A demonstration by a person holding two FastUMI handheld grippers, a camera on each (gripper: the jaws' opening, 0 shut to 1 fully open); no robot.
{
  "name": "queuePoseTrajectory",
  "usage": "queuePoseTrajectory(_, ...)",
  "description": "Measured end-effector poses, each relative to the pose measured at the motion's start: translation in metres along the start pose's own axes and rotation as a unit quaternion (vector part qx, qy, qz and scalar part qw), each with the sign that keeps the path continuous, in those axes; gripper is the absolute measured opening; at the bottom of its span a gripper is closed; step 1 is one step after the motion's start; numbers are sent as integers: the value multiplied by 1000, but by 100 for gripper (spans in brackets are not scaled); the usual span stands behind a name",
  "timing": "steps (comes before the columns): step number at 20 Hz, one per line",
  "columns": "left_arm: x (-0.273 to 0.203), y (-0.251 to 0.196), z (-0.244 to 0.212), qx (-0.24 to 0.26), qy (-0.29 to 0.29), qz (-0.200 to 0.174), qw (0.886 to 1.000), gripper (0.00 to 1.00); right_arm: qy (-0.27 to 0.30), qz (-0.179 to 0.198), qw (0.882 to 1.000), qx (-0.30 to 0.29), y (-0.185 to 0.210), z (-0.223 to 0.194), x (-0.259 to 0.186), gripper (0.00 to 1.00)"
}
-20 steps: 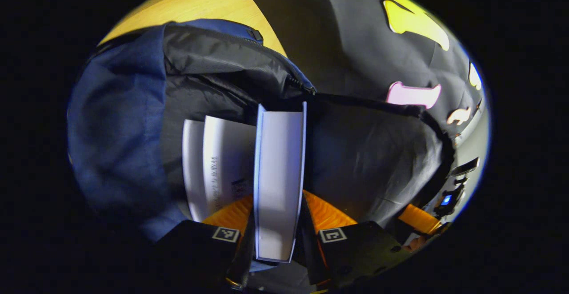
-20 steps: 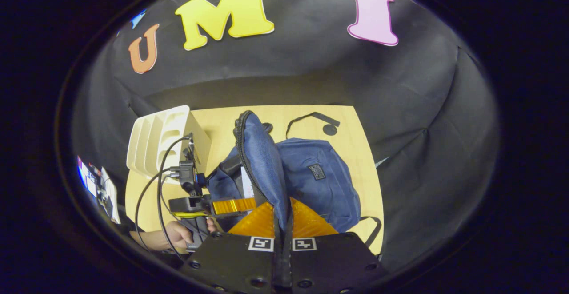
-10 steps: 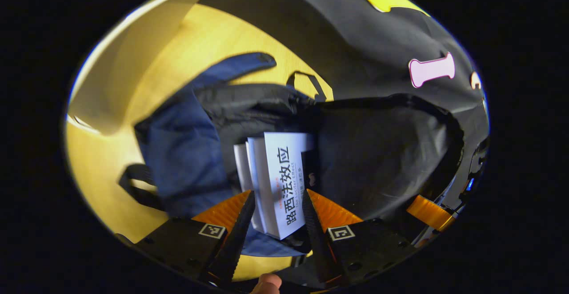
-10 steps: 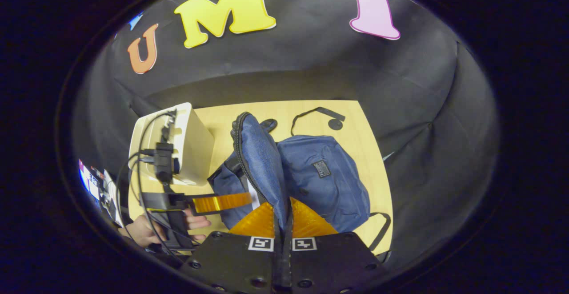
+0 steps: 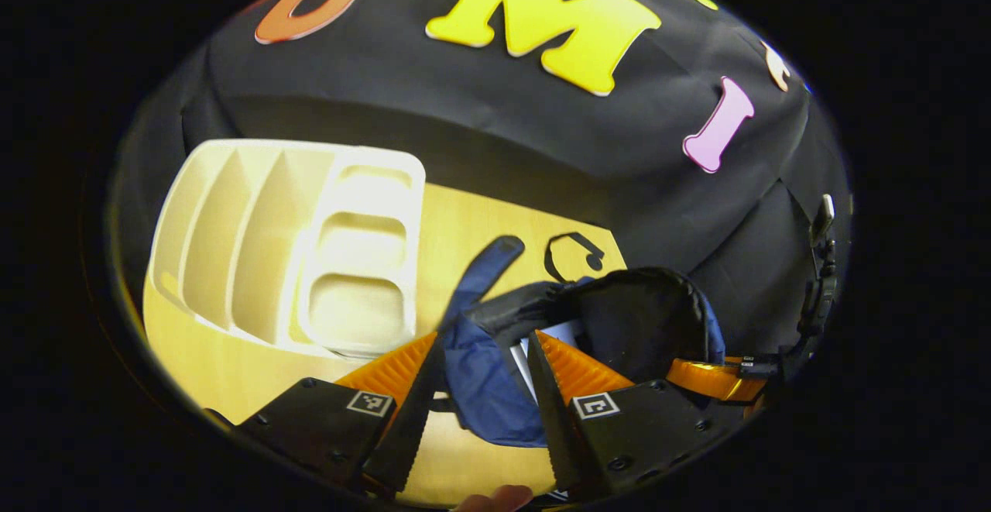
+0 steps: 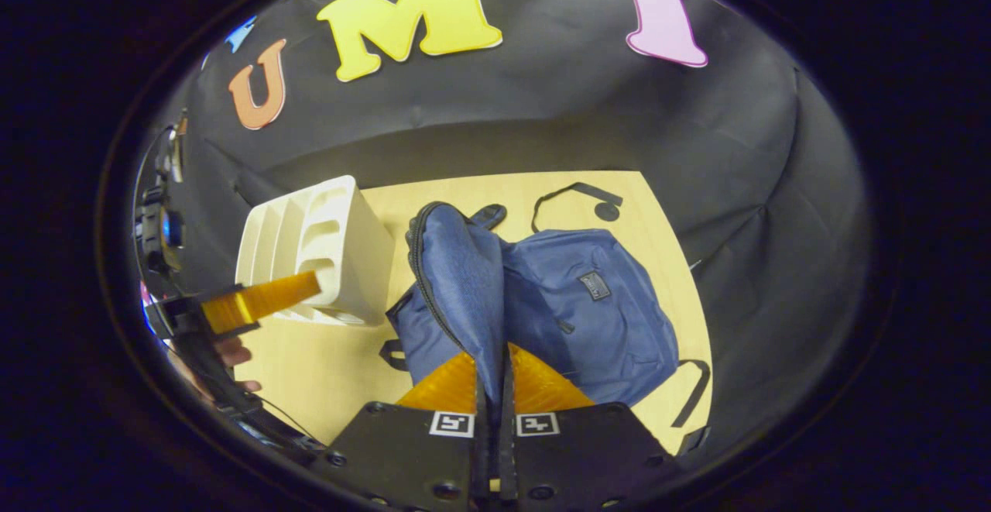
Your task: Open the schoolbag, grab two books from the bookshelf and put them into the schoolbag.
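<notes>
Wooden table [image 6: 619,210]; blue fabric schoolbag [image 6: 588,310] flap pinched by right gripper [image 6: 493,376].

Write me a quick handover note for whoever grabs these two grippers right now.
Left gripper: open, holding nothing, pulled back from the schoolbag.
Right gripper: shut on the schoolbag flap, holding the bag's mouth open.
Books: white edges show inside the open bag in the left gripper view; how many cannot be told from here.
Bookshelf: the white rack on the wooden table, beside the bag; its visible slots hold no books.
Done: bag opened, books put in.
Left: confirm two books are inside, then probably release the flap.
</notes>
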State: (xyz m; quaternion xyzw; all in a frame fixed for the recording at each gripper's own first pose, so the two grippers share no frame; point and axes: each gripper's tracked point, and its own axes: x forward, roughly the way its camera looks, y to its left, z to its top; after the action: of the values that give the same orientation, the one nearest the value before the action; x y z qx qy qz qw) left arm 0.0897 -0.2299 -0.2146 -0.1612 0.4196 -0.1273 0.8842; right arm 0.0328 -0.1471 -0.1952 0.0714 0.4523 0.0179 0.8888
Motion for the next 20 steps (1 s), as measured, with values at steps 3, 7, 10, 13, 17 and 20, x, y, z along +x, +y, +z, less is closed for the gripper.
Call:
queuePoseTrajectory(3,-37,12,21,28,-45,20,998,70,-5,11,1000,5,17,-5,-2,13)
queuePoseTrajectory(7,-72,26,42,64,-85,44,993,70,-15,29,999,8,44,-10,-12,32)
queuePoseTrajectory(10,-87,34,57,85,-111,61,988,70,-45,56,997,10,75,1,-28,61)
queuePoseTrajectory(13,-116,49,80,116,-153,88,977,71,-104,65,992,2,98,27,-48,81)
queuePoseTrajectory(17,-164,58,120,125,-232,112,958,76,-221,50,974,-12,118,75,-75,96)
queuePoseTrajectory(20,-193,53,147,142,-287,113,940,84,-306,37,951,-23,134,106,-107,97)
